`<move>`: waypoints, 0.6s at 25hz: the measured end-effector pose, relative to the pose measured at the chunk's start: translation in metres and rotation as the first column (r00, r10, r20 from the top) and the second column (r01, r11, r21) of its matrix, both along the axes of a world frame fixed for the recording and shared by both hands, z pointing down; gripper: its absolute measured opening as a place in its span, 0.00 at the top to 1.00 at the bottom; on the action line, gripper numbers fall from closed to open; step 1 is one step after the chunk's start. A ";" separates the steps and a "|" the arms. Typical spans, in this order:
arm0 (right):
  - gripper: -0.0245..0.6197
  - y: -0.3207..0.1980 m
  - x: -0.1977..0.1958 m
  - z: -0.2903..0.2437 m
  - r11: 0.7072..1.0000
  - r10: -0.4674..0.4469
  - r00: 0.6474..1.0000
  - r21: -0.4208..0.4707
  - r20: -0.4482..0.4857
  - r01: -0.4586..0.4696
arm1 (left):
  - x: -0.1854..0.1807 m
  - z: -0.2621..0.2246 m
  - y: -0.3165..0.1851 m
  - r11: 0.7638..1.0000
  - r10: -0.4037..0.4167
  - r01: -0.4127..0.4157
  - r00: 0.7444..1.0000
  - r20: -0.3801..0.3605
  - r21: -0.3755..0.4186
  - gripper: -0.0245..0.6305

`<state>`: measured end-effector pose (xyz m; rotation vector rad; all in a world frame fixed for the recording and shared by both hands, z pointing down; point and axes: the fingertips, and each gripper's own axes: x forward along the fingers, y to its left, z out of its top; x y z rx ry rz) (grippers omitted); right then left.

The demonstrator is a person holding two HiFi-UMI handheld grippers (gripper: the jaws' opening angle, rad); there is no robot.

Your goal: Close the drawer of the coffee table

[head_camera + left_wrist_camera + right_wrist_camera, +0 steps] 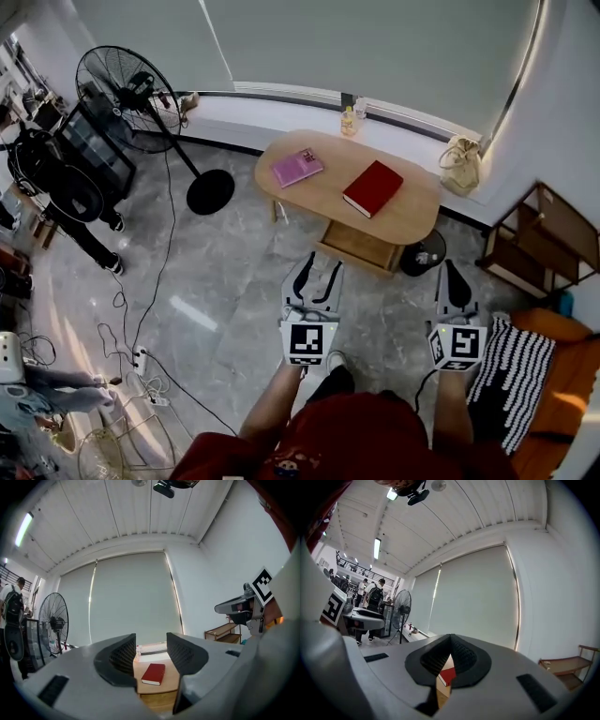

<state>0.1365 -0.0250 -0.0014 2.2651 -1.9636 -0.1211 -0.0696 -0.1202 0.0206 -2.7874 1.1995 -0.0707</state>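
A wide bare floor (234, 281) is seen in front of the oval bench (330, 171), which is set long side across. One drawer (359, 246) is pulled out of its near long edge and points at the person. Two books are laid on top, one red book (373, 187) and one pink book (297, 167). Two tongs are held over the floor, apart from the drawer. The left tongs (321, 264) are spread and empty. The right tongs (451, 269) are pressed together.
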 end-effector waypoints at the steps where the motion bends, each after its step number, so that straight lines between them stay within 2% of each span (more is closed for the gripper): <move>1: 0.97 -0.007 -0.001 0.000 1.000 0.004 1.000 -0.001 -0.004 -0.004 | 0.000 0.001 -0.009 1.000 0.004 -0.004 1.000 -0.002 -0.001 0.66; 7: 0.97 -0.036 0.005 0.002 0.999 0.031 0.999 -0.017 -0.010 -0.031 | 0.007 0.004 -0.046 1.000 0.024 -0.024 1.000 -0.008 -0.014 0.66; 15: 0.97 -0.059 0.039 0.007 0.999 0.043 0.999 -0.007 0.006 -0.043 | 0.045 0.003 -0.069 0.999 0.046 -0.046 0.999 0.018 -0.002 0.66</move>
